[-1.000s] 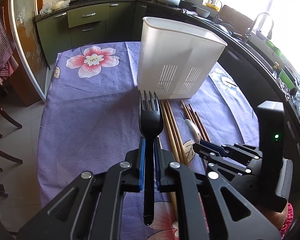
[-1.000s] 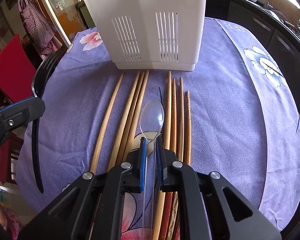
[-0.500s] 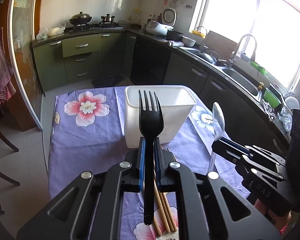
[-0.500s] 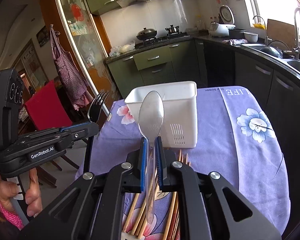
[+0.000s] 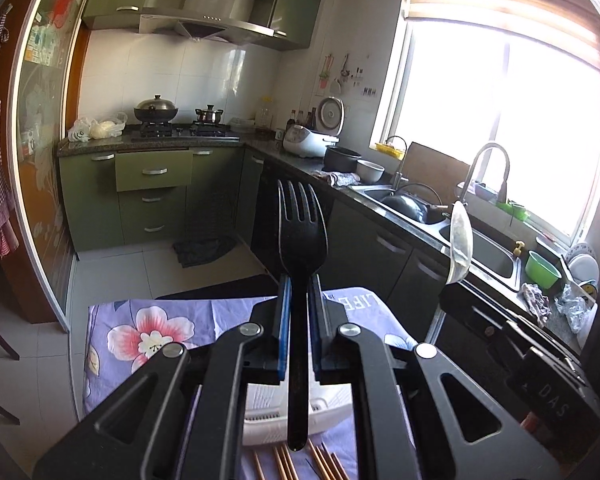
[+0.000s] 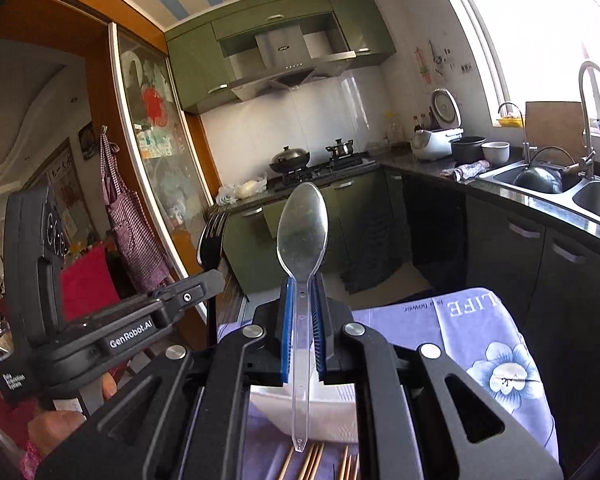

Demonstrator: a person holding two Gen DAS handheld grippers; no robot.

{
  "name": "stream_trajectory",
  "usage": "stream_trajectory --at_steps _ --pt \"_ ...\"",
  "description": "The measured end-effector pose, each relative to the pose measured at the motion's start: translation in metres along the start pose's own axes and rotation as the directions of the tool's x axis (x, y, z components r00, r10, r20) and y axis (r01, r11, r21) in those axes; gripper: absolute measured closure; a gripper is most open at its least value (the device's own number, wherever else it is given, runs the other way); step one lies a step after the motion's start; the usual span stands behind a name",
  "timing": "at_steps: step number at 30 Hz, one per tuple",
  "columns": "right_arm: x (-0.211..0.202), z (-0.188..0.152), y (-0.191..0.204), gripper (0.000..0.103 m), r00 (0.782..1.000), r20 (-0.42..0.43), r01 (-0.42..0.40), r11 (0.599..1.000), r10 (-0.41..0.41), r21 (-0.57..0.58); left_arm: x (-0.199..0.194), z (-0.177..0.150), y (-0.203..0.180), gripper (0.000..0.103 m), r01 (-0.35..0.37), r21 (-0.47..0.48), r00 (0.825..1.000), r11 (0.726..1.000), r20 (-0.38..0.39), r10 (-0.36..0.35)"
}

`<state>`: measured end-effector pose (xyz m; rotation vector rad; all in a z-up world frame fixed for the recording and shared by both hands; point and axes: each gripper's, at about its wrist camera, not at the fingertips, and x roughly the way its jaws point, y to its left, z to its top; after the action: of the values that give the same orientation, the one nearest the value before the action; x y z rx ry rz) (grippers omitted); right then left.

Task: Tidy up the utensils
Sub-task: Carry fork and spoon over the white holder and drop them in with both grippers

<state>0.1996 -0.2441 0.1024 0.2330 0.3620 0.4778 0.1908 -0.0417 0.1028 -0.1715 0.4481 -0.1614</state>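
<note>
My left gripper (image 5: 299, 292) is shut on a black plastic fork (image 5: 301, 240), held upright high above the table. My right gripper (image 6: 301, 292) is shut on a clear plastic spoon (image 6: 302, 236), also upright. The spoon also shows at the right of the left wrist view (image 5: 459, 246), and the fork at the left of the right wrist view (image 6: 212, 236). The white slotted utensil holder (image 5: 260, 420) stands on the table below both grippers, mostly hidden by them; it also shows in the right wrist view (image 6: 332, 408). Wooden chopsticks (image 5: 324, 464) lie in front of it.
The table carries a purple flowered cloth (image 5: 140, 332). Dark kitchen cabinets and a sink (image 5: 412, 208) run along the right. A stove with pots (image 5: 156, 112) stands at the back. A red chair (image 6: 88, 280) is at the left.
Both grippers have risen and tilted up with the fork and spoon. The holder and chopsticks have dropped to the bottom of both views, and the kitchen now fills them.
</note>
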Motion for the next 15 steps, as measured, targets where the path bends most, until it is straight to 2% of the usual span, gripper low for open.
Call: stream_trajectory --at_steps 7,11,15 --pt "0.045 0.017 0.002 0.093 0.996 0.056 0.077 0.996 -0.074 -0.053 0.048 -0.01 0.003 0.095 -0.047 0.037 0.998 0.998 0.045 0.045" --pt "0.069 0.003 0.001 0.093 0.995 0.036 0.099 0.992 -0.096 -0.083 0.065 -0.027 0.007 0.094 -0.061 0.031 0.998 0.998 -0.007 0.061" --pt "0.078 -0.027 0.0 0.093 0.994 0.013 0.108 0.989 -0.108 -0.102 0.071 -0.048 0.012 0.094 -0.092 0.043 0.994 0.995 -0.053 0.095"
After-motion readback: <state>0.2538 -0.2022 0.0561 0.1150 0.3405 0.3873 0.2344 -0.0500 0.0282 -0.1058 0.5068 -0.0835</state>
